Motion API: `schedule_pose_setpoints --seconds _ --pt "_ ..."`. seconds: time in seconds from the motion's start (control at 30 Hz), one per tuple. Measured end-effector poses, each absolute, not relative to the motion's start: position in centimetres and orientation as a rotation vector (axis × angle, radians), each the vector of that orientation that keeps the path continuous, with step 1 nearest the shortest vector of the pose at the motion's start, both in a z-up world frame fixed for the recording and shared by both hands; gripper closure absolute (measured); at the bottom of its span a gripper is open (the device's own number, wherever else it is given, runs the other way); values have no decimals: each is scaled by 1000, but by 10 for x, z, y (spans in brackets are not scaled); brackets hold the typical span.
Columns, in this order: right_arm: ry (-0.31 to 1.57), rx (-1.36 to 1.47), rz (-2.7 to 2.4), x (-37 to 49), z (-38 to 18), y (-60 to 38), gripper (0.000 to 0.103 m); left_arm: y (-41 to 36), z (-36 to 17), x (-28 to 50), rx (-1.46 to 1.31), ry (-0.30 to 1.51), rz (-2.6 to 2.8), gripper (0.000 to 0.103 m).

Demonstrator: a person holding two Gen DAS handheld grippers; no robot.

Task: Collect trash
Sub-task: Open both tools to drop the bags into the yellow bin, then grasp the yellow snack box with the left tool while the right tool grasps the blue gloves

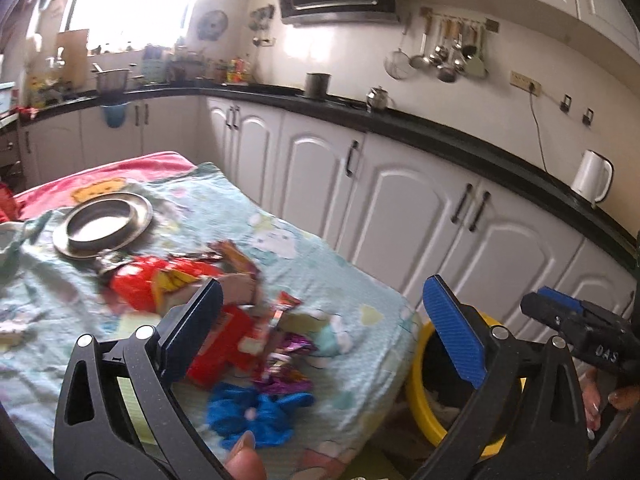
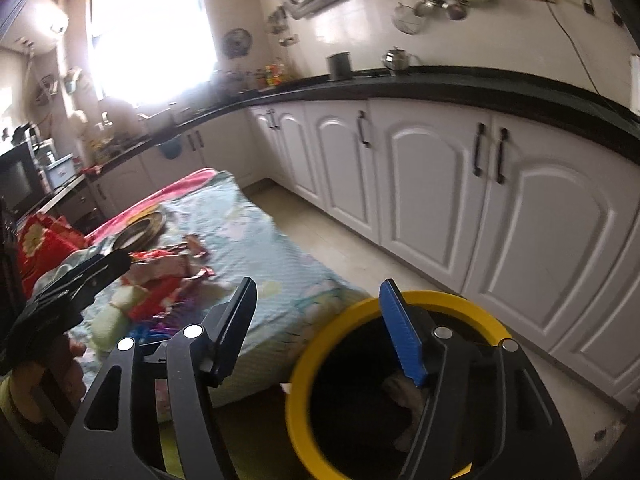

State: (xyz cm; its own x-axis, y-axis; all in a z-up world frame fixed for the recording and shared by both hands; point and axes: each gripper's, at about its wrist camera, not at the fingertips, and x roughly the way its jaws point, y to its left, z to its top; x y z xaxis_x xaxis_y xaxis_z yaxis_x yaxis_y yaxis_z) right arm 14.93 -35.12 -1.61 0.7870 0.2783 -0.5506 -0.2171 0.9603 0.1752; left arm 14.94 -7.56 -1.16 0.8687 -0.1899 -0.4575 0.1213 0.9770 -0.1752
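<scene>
Left gripper (image 1: pixel 320 328) fingers spread wide over wrappers (image 1: pixel 240 320), holding nothing; right gripper (image 2: pixel 320 328) fingers open, empty, above yellow bin (image 2: pixel 304 400).

White letters "DAS" stand on the black body of the right gripper (image 1: pixel 560 312).

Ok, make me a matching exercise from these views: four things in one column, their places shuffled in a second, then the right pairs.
Things:
1. metal plate
2. white kettle
3. yellow-rimmed bin
4. blue crumpled wrapper

Places:
A. on the floor beside the table
B. on the black countertop
C. at the near edge of the tablecloth
D. at the far end of the table, behind the red wrappers

Pairs: 1-D, 2-B, 3-A, 4-C
</scene>
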Motion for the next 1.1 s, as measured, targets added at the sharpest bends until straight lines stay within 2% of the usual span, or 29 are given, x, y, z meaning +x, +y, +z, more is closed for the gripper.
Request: schedule_pose_setpoints --seconds 0.63,1.0,1.1 --pt "719 24 447 154 -26 -254 40 23 -11 145 -221 484 22 11" --pt "790 -35 554 161 -52 -202 40 42 -28 163 -132 574 -6 11" --pt "811 -48 575 165 -60 -191 40 36 -33 173 -88 604 -68 17"
